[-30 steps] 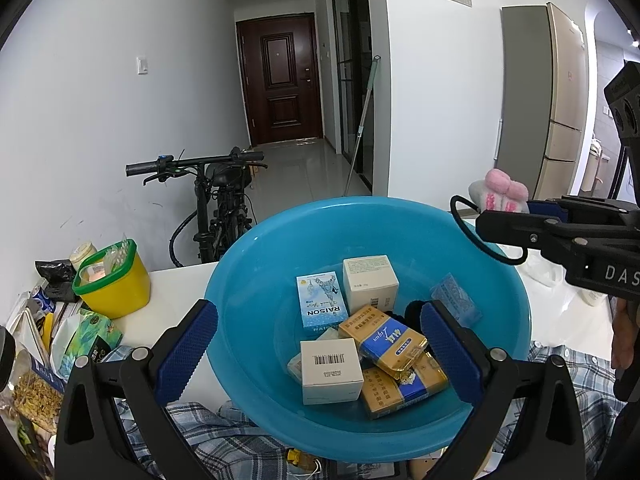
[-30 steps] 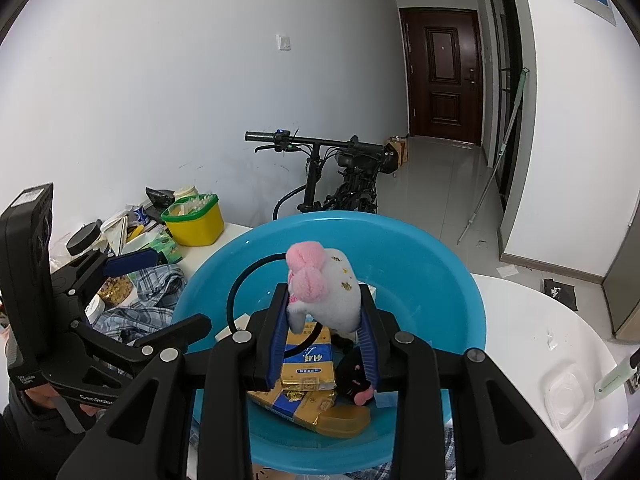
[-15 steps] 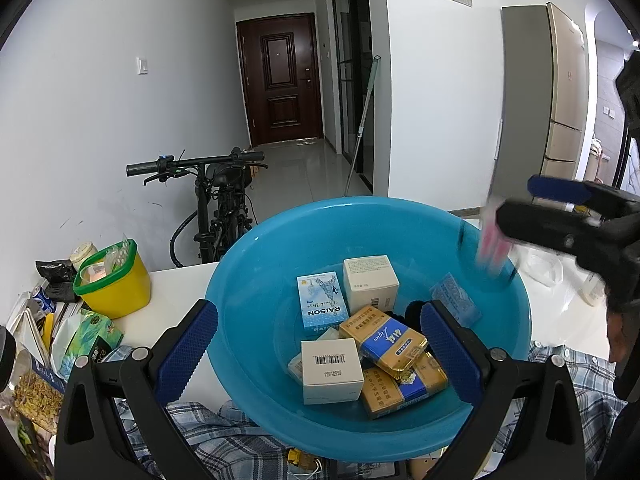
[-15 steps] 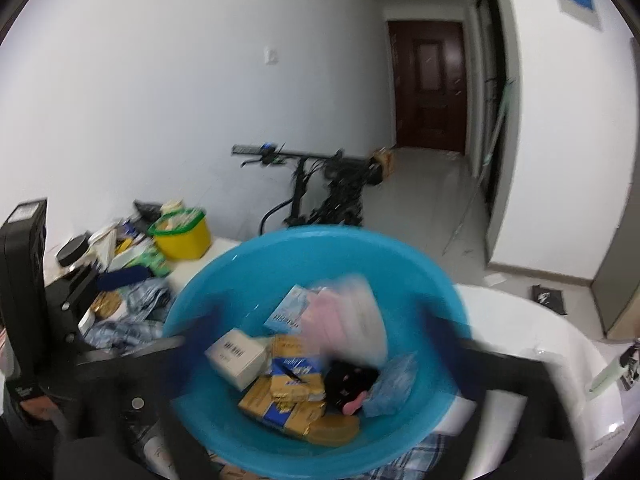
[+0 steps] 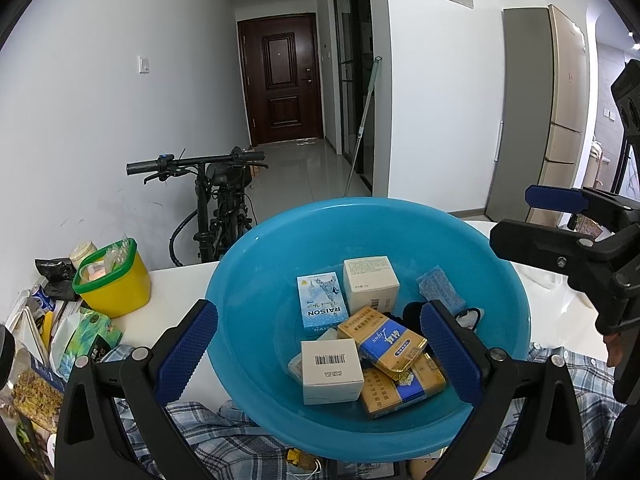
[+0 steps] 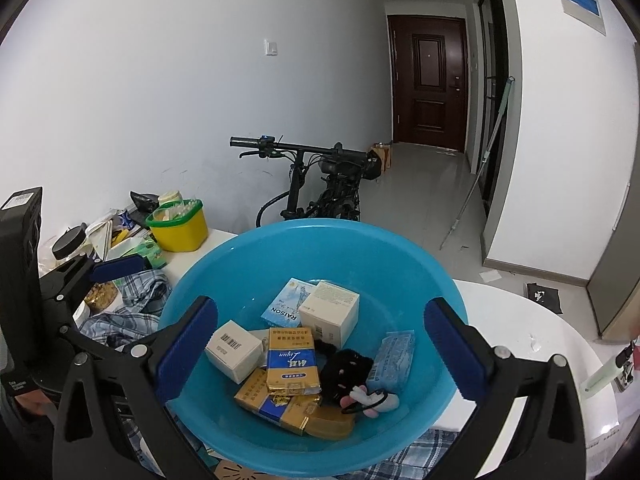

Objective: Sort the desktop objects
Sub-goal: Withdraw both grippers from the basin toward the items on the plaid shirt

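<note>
Here, through the left wrist view, your left tool (image 5: 318, 354) hangs spread and empty over the blue basin (image 5: 256, 256) on the desk (image 5: 180, 280); lower it carelessly and a finger could tip the basin.

Through the right wrist view, your right tool (image 6: 320, 350) stands wide, holding nothing. The plush keychain (image 6: 370, 398) lies inside the basin near its front, long axis running left-right.

Basin (image 6: 224, 280) crowded with boxes (image 6: 294, 362) — far side bare.
</note>
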